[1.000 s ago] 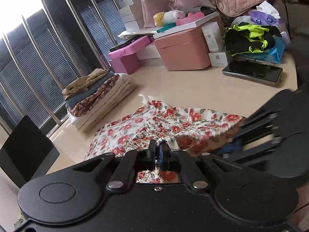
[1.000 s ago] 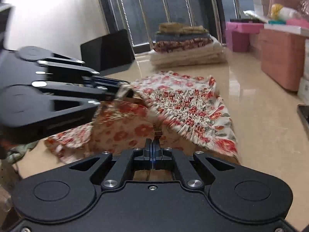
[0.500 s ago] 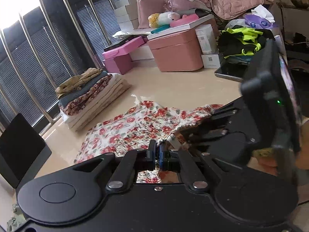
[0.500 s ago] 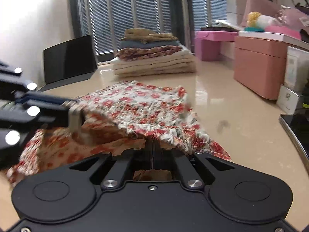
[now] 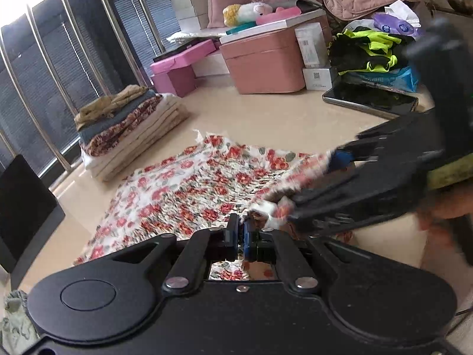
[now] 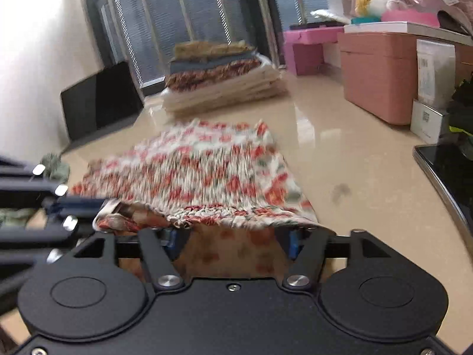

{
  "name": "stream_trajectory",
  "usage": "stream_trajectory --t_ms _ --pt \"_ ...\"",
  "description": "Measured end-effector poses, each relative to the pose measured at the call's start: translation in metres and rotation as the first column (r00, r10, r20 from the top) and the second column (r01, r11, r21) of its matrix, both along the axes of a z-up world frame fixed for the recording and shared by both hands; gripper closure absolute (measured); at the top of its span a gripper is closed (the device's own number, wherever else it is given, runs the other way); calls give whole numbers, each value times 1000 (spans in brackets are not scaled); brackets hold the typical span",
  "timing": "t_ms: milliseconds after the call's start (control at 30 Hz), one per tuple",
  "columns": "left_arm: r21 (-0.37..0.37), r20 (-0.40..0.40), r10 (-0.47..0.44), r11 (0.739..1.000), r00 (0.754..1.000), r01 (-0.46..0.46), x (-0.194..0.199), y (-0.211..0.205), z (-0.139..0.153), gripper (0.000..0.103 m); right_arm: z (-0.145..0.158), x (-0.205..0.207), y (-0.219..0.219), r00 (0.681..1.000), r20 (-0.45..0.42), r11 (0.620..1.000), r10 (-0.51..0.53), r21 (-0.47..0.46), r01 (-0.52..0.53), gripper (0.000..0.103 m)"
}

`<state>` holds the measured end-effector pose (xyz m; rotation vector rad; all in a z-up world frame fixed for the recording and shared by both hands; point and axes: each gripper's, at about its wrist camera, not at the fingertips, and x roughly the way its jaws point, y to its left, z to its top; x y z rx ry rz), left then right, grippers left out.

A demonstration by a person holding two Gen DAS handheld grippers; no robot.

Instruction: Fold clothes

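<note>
- Two handheld grippers sit at the near edge of the floral garment, which lies spread on the beige tabletop.
- left gripper: jaws clamped together, pinching the near hem of the floral garment; cloth bunches up right at the pads.
- right gripper: jaws opening, now wide apart. The garment's folded edge drapes across the gap between them; pads are not pressing on it.
- From the left wrist view the right gripper comes in from the right side, blurred, its tips at the garment's right edge. A hand shows behind it.
- From the right wrist view the left gripper's fingers enter from the left and meet the garment's left corner.
- Folded clothes stack sits beyond the garment near the window bars, apart from it.
- Pink storage box is further back; a dark tablet lies flat to the right.
- Black chair back stands at the table's left edge.
</note>
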<state>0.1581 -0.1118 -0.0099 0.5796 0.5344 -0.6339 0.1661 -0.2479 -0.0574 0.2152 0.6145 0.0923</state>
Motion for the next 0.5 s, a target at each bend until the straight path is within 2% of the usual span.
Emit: stream_trajectory --t_ms 200,300,367,433,500 --pt "-11 -6 -3 1000 1000 3 -1 -1 -1 99 7 -37 -8 994 -19 994 105 -27 -105 33" --pt "-11 -8 -3 1000 1000 3 -1 -1 -1 99 12 -49 -5 986 -16 986 169 -7 -169 34" --pt "-8 -10 -2 1000 1000 2 0 -1 -2 99 15 -53 1 976 -11 976 216 3 -216 39" --pt "-6 -10 0 1000 1000 0 0 -1 -2 99 14 -51 11 968 -11 968 250 -16 -251 54" --pt "-6 -10 2 1000 1000 -2 0 -1 -2 99 12 -44 21 963 -24 962 268 -39 -269 61"
